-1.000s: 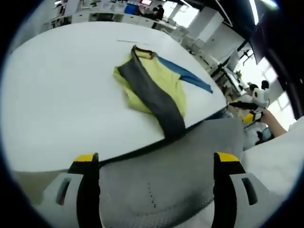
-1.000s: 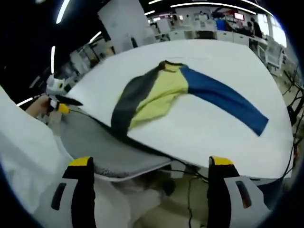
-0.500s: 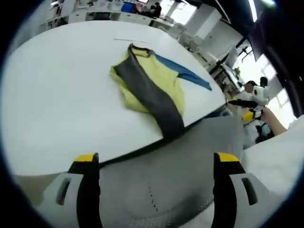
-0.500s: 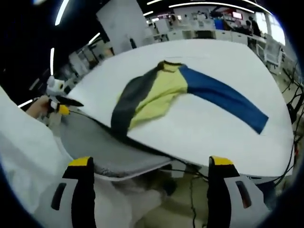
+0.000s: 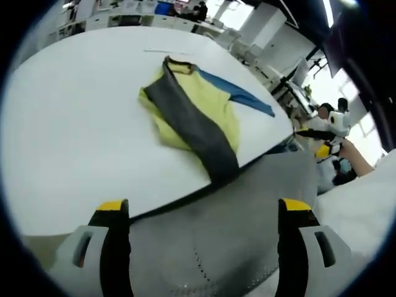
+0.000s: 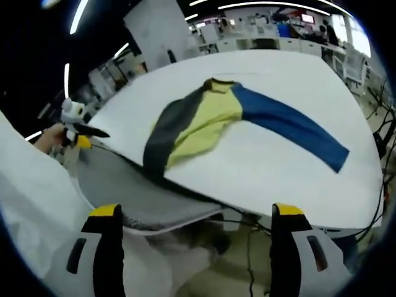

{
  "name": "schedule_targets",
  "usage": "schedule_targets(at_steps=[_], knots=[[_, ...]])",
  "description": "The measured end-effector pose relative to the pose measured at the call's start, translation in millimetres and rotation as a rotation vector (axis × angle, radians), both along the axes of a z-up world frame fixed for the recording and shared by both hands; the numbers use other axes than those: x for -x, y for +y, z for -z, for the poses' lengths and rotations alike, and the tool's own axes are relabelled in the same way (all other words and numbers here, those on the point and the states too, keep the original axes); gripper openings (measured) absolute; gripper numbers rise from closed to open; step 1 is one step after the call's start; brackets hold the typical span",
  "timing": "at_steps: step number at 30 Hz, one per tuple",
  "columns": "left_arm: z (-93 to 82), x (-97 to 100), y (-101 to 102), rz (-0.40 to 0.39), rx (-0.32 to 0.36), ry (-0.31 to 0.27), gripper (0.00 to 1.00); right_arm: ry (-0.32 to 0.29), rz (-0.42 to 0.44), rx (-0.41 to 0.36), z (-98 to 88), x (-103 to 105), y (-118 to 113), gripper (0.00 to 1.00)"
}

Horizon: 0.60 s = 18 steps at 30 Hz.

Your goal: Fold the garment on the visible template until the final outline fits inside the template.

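A yellow garment lies crumpled on the white table. Its dark grey sleeve runs to the near table edge, and its blue sleeve stretches away to the right. In the right gripper view the same garment shows the blue sleeve spread out and the grey sleeve reaching the edge. My left gripper is open, short of the table and holding nothing. My right gripper is open too, below the table edge. Each gripper also appears in the other's view: right gripper, left gripper.
Grey cloth worn by the person fills the space between the grippers and the table edge. A white sleeve sits at the left of the right gripper view. Desks and screens stand behind the table. Cables hang under it.
Both views have shifted only slightly with the hands. The garment lies as before and both grippers stay open.
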<state>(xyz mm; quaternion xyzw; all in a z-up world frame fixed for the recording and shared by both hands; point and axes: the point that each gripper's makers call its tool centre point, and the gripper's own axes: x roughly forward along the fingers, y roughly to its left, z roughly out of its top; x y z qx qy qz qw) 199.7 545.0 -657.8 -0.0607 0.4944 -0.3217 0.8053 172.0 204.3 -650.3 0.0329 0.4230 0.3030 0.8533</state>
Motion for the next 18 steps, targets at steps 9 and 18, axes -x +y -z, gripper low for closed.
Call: schedule_targets(at_steps=[9,18], knots=[[3.6,-2.0,-9,0.024,0.0,0.009,0.96,0.004,0.016,-0.001,1.0,2,-3,0.99],[9.3,-6.1,-27,0.077,-0.005,0.024,0.95,0.007,0.038,-0.003,2.9,1,-16,0.99]])
